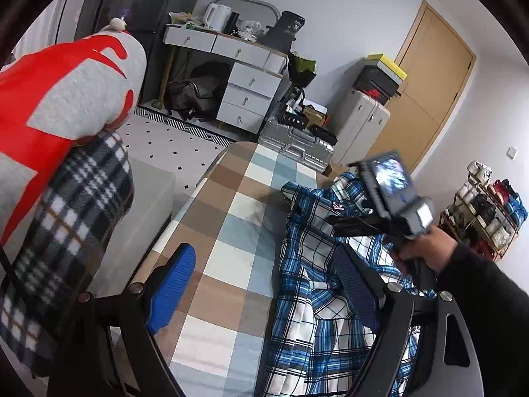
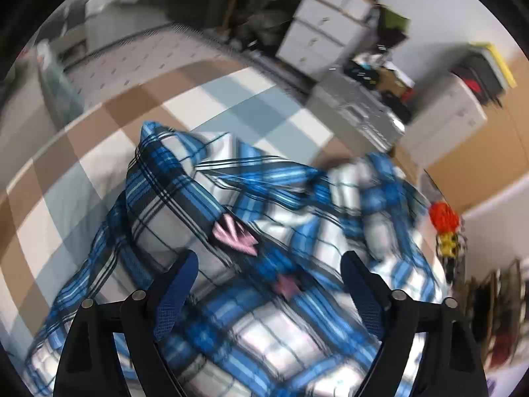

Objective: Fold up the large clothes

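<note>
A crumpled blue, white and black plaid shirt (image 1: pixel 317 264) lies on the right side of a bed with a brown, blue and white checked sheet (image 1: pixel 228 231). My left gripper (image 1: pixel 264 254) hovers open over the sheet at the shirt's left edge, with nothing between its blue pads (image 1: pixel 172 287). A hand in a dark sleeve holds the right gripper's body (image 1: pixel 393 195) above the shirt. In the blurred right wrist view my right gripper (image 2: pixel 269 261) stands open just over the shirt (image 2: pixel 205 198), near its pink patches (image 2: pixel 234 231). No cloth is pinched.
Grey-and-red fabric (image 1: pixel 66 92) and dark plaid fabric (image 1: pixel 76 211) bulk at the left. Beyond the bed's far end stand a silver suitcase (image 1: pixel 297 145), a white drawer desk (image 1: pixel 244 82) and a white case (image 1: pixel 360 125). A wooden door (image 1: pixel 426 89) and a shelf rack (image 1: pixel 486 211) are at the right.
</note>
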Available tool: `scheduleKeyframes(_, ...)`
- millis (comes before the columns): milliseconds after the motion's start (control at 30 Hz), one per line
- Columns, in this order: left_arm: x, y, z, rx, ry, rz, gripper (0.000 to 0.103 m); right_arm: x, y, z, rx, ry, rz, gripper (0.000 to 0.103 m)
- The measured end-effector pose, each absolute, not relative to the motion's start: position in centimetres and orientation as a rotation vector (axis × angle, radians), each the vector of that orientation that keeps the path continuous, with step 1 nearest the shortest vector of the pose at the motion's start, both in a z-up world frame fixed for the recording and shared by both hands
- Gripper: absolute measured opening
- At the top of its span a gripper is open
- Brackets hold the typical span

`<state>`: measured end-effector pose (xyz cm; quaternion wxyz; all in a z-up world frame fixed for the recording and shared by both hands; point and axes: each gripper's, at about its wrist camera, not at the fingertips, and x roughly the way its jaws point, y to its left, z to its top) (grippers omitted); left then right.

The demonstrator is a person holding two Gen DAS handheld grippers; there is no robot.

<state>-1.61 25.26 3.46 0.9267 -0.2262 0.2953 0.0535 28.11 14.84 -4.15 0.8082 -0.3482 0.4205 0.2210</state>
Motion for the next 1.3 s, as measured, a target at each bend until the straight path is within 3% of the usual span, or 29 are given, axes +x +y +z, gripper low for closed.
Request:
scheduleKeyframes(33, -1.5, 25.2, 3.4, -0.459, 0.611, 0.105, 0.083, 28.5, 15.4, -4.8, -0.749, 0.903, 0.484, 0.073)
scheduleKeyframes(67, -1.4, 25.2, 3.3, -0.452, 0.617, 0.101, 0.083, 28.7, 15.6, -5.2, -0.745, 0.917, 0.49, 0.04)
scheduleKeyframes(100, -1.3, 25.1, 3.2, -0.447, 0.622, 0.097, 0.083, 29.3, 15.8, -5.8, -0.72, 0.974, 0.513, 0.024)
scheduleKeyframes(167, -1.2, 24.9, 3.1, -0.449, 0.633, 0.084, 0.083, 30.6, 16.0, -6.2, -0.658, 1.04, 0.519, 0.019)
scheduleKeyframes(367, -1.4, 24.0, 3.3, -0.433, 0.642, 0.06, 0.083, 31.2, 13.6, -3.2, -0.443, 0.872, 0.448, 0.006)
scheduleKeyframes(500, -1.6, 23.3, 3.2, -0.422, 0.653, 0.058, 0.083, 32.8, 12.8, -4.8, -0.317, 0.978, 0.415, 0.013)
scheduleKeyframes(533, -1.6, 23.3, 3.1, -0.422, 0.657, 0.054, 0.083, 32.7, 12.8, -5.2, -0.334, 0.999, 0.423, 0.022)
scheduleKeyframes(667, -1.6, 23.1, 3.1, -0.426, 0.674, 0.046, 0.083, 31.8, 11.1, -3.7, -0.39, 0.909, 0.427, 0.076)
scheduleKeyframes(767, -1.6, 23.3, 3.0, -0.465, 0.696, 0.03, 0.083, 32.3, 7.7, -0.6, -0.34, 0.808, 0.364, 0.094)
scheduleKeyframes(967, -1.3, 21.9, 2.8, -0.464, 0.73, 0.0, 0.083, 37.9, 1.5, 1.9, -0.175, 0.859, 0.184, 0.096)
scheduleKeyframes(1200, 0.2, 20.3, 1.5, -0.409, 0.795, -0.02, 0.083, 44.3, 0.3, 0.2, -0.066, 0.965, 0.053, 0.094)
scheduleKeyframes(1300, 0.9, 19.8, 1.0, -0.385, 0.817, -0.026, 0.083, 46.7, 1.1, -1.5, -0.097, 1.028, 0.019, 0.083)
